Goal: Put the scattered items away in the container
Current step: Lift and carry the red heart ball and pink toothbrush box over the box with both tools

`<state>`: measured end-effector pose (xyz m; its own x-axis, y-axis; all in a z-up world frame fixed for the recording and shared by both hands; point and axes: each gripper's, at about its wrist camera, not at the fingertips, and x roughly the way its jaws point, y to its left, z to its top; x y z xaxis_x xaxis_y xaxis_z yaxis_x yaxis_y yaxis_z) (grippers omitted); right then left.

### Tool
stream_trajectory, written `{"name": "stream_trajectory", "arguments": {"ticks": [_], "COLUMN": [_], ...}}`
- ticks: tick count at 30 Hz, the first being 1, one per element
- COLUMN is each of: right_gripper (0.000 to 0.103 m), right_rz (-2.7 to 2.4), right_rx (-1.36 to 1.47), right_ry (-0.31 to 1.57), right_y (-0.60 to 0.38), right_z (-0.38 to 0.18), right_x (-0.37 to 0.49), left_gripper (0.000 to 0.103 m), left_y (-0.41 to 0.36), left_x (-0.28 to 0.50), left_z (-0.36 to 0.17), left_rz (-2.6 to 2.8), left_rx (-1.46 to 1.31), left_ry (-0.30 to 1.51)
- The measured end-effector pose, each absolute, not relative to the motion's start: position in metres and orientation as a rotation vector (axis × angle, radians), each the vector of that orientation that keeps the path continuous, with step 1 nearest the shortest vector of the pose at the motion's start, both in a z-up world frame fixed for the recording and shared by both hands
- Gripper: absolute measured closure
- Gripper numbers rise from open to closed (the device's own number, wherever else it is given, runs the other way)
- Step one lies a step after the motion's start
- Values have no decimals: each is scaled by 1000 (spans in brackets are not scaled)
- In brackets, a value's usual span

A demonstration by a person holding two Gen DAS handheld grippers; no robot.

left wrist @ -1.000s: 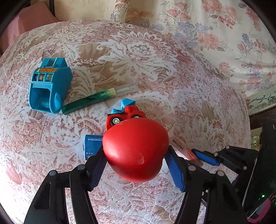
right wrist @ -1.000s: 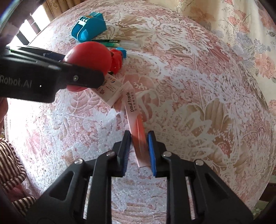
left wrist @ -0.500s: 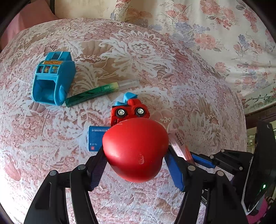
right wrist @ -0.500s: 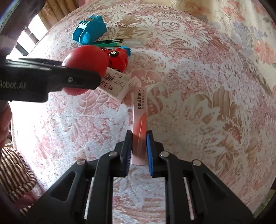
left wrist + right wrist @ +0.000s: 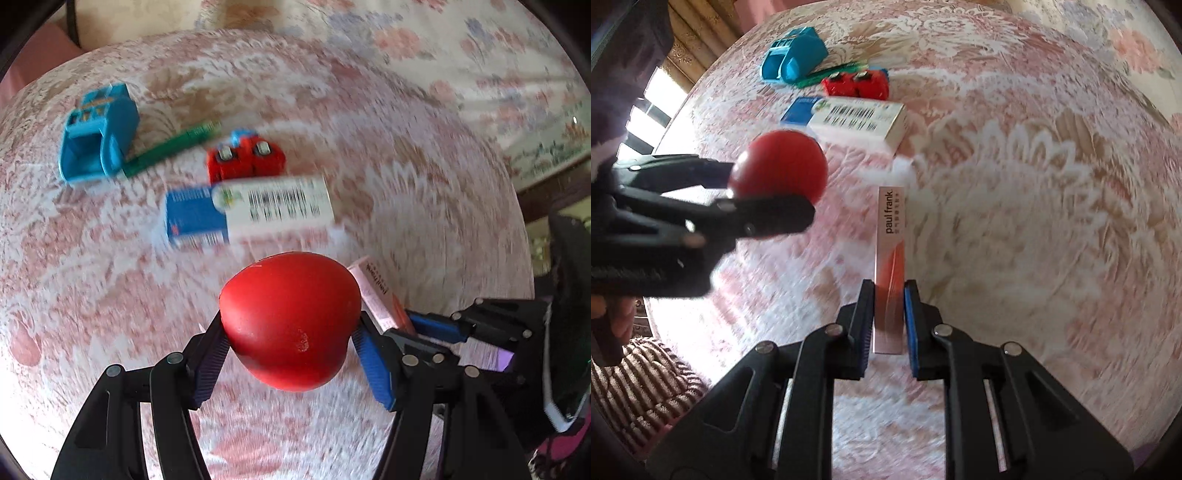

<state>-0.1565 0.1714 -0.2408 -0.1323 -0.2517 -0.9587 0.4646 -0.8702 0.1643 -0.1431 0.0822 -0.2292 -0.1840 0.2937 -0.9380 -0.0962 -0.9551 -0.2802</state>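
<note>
The left gripper [image 5: 290, 345] has its jaws closed against the two sides of a smooth, glossy red ball [image 5: 291, 325] with a small pale scuff on its front; the ball fills the gap between the blue pads and bulges forward past the tips, held clear above the counter [image 5: 424, 206]. The right gripper [image 5: 888, 319] has its jaws nearly together, clamped on the near end of a long, narrow pink-and-orange box [image 5: 891, 254] printed "paul frank"; the box runs straight out ahead of the tips, its far end free.

Beyond both, lying on the lace-patterned cloth of the counter, are four more loose things, one of each: a white box with a barcode [image 5: 275, 203] resting partly on a blue box [image 5: 192, 216], a red toy car [image 5: 245, 160] on its side or back with wheels showing, just behind them, and a green stick-shaped pack [image 5: 170, 146] touching a blue plastic toy [image 5: 98, 147] at the far left. The views are blurred.
</note>
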Motion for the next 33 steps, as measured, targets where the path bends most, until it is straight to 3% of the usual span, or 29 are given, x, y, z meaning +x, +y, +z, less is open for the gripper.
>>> {"name": "stream_trajectory", "arguments": {"ticks": [10, 25, 33], "right_gripper": [85, 85, 85], "right_rz": [-2076, -2270, -2270], "right_rx": [1710, 1629, 1703], "right_ry": [195, 84, -47], "right_y": [184, 254, 282], "right_z": [-254, -180, -200], "right_x": [-100, -13, 3], "left_gripper": [37, 37, 37], "left_y": [82, 127, 143], "left_x": [-110, -84, -72], "left_z": [-240, -215, -219], "left_rz": [2156, 2059, 2011], "left_rx": [-1834, -1709, -1726], "left_ry": [-135, 39, 107]}}
